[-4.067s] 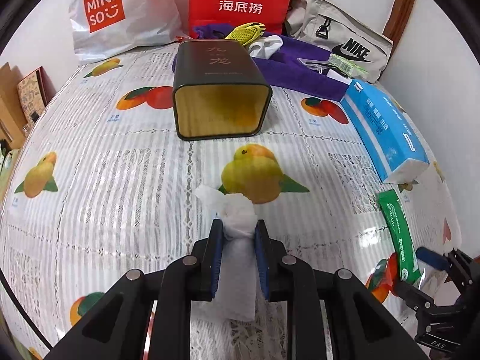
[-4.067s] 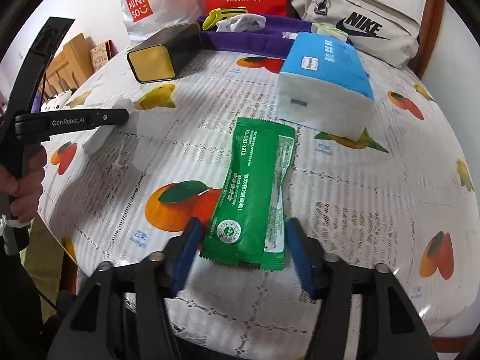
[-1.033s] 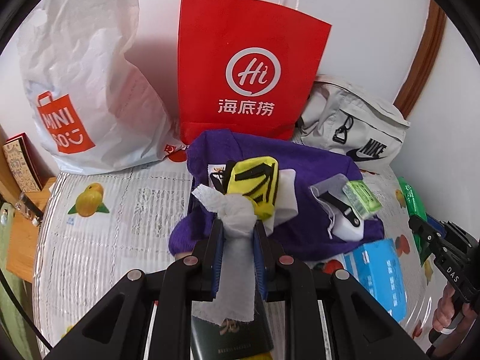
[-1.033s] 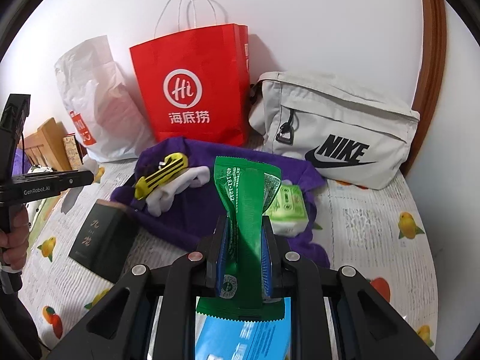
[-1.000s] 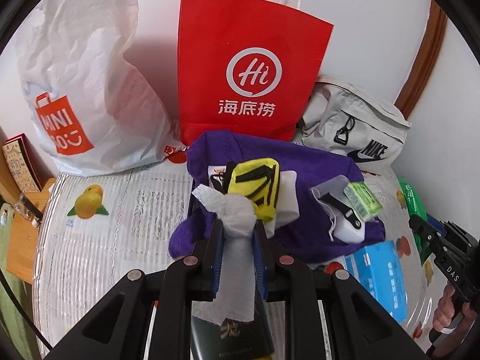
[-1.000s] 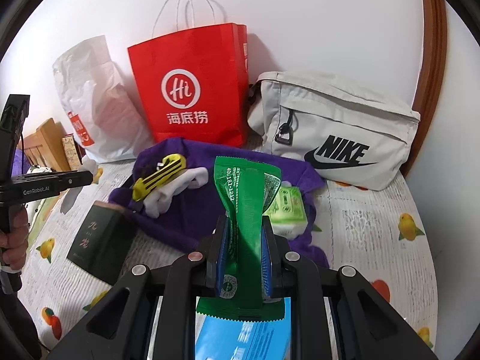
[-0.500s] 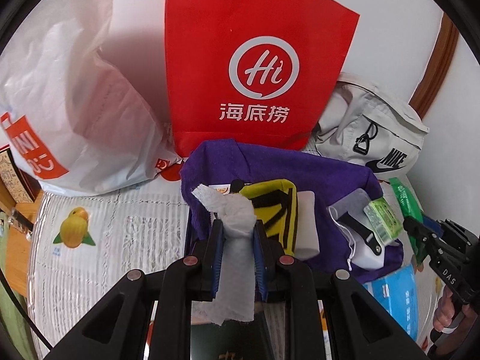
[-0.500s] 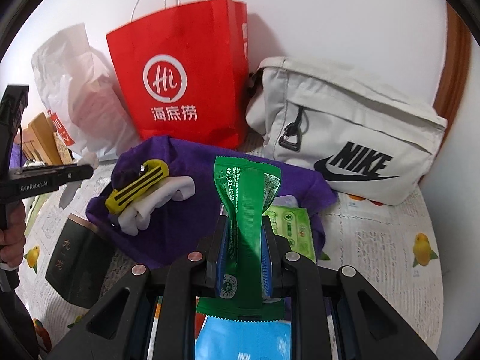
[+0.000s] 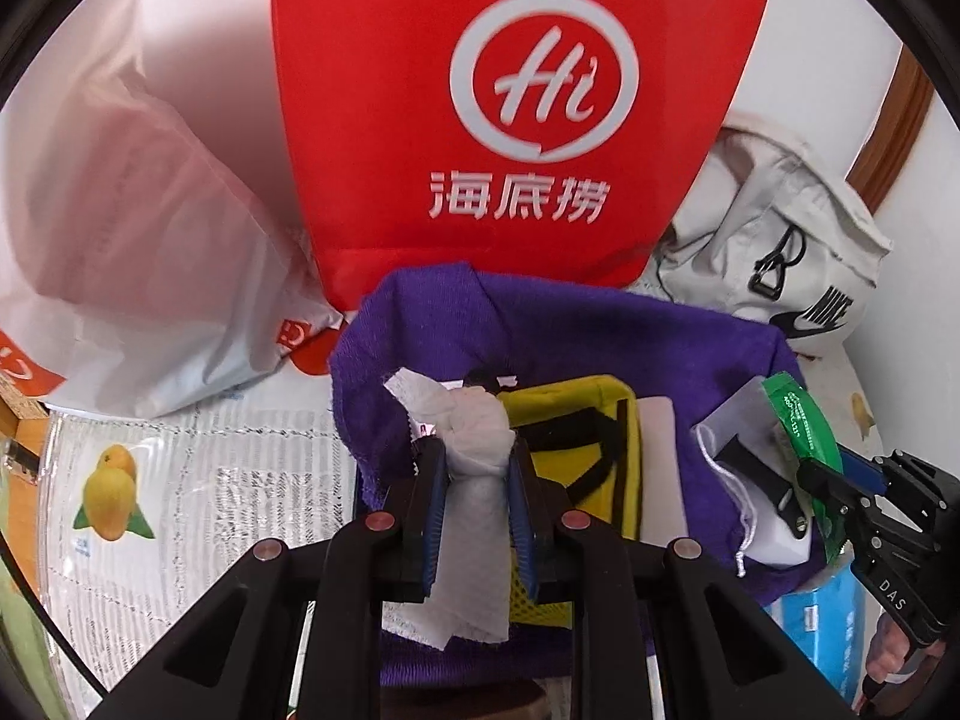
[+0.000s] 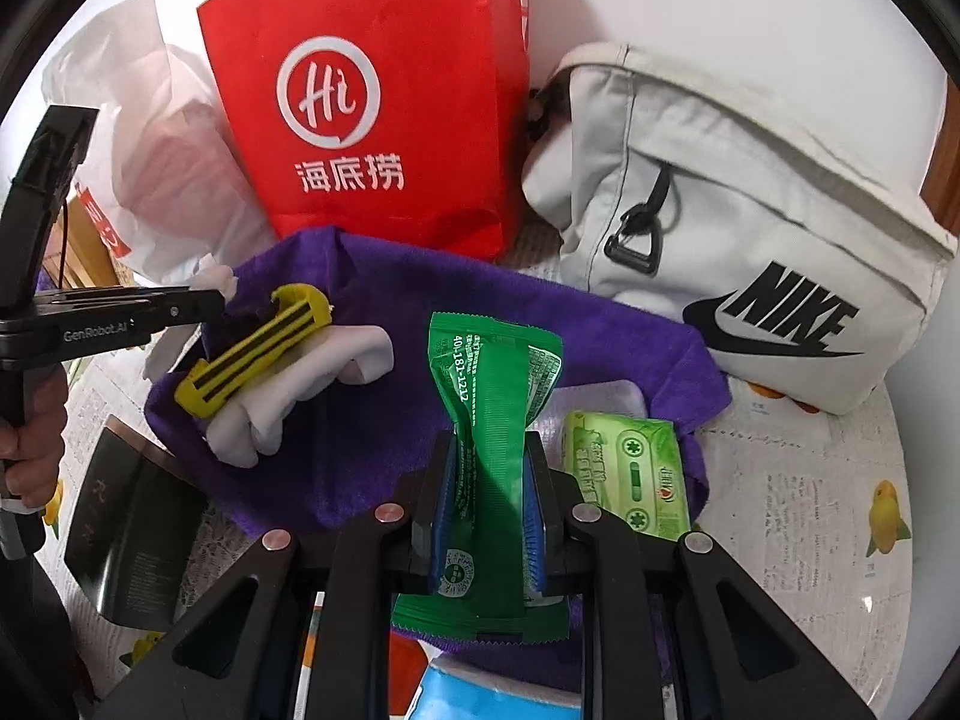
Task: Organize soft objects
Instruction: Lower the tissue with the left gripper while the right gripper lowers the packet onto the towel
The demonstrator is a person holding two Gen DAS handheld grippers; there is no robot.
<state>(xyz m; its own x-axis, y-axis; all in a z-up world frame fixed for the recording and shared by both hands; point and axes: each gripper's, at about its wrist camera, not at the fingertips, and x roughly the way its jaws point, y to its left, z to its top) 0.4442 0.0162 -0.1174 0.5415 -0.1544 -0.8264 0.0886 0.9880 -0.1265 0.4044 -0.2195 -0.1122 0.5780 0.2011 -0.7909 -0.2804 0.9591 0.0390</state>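
My left gripper (image 9: 477, 450) is shut on a crumpled white tissue (image 9: 474, 420) and holds it over the left part of a purple cloth (image 9: 600, 330). On the cloth lie a yellow-and-black mesh pouch (image 9: 576, 438) and a white folded cloth (image 9: 663, 468). My right gripper (image 10: 487, 450) is shut on a green wet-wipe packet (image 10: 489, 396) above the same purple cloth (image 10: 384, 420). A light green tissue pack (image 10: 630, 474) lies on it at the right. The left gripper also shows in the right wrist view (image 10: 204, 306).
A red paper bag (image 9: 504, 108) stands behind the cloth. A white plastic bag (image 9: 132, 228) is to its left and a beige Nike bag (image 10: 750, 228) to its right. A dark tin box (image 10: 126, 516) and a blue tissue pack (image 9: 834, 618) lie nearer on the fruit-print tablecloth (image 9: 180, 480).
Both grippers have moved forward and lower toward the purple cloth, each still holding its item. The red bag and the cloth look larger and closer.
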